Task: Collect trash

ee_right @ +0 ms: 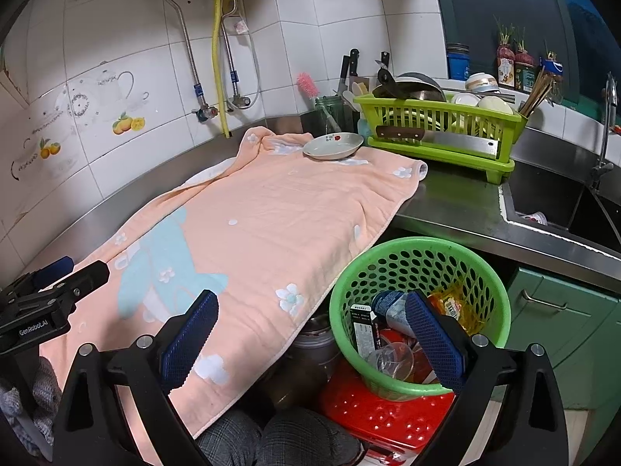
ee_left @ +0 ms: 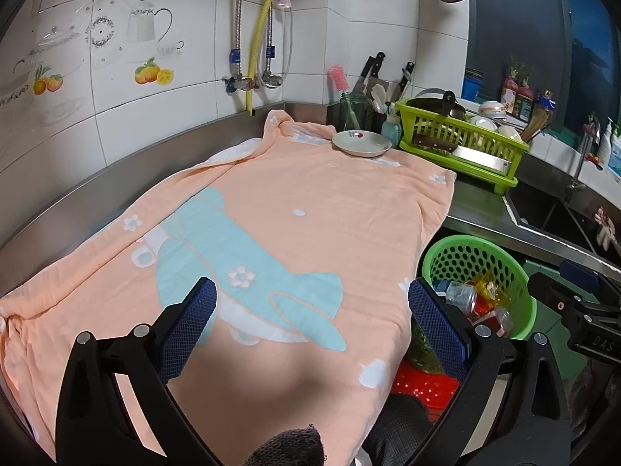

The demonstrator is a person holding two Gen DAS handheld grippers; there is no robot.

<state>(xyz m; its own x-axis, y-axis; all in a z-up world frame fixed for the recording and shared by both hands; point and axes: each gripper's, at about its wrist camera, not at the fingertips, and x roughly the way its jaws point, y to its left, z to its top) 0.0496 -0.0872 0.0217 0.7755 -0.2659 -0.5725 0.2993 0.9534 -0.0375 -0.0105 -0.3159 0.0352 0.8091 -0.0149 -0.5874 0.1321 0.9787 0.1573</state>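
Note:
A green perforated basket stands on a red stool beside the counter. It holds trash: a black carton, a crumpled bottle, a yellow wrapper and a clear plastic cup. My left gripper is open above the peach towel, nothing between its fingers. My right gripper is open too, straddling the towel's edge and the basket rim, holding nothing. Each gripper shows at the edge of the other's view.
A small plate sits at the far end of the towel. Behind it stand a lime dish rack with a cleaver, a knife holder and a sink at right. A person's knees are below.

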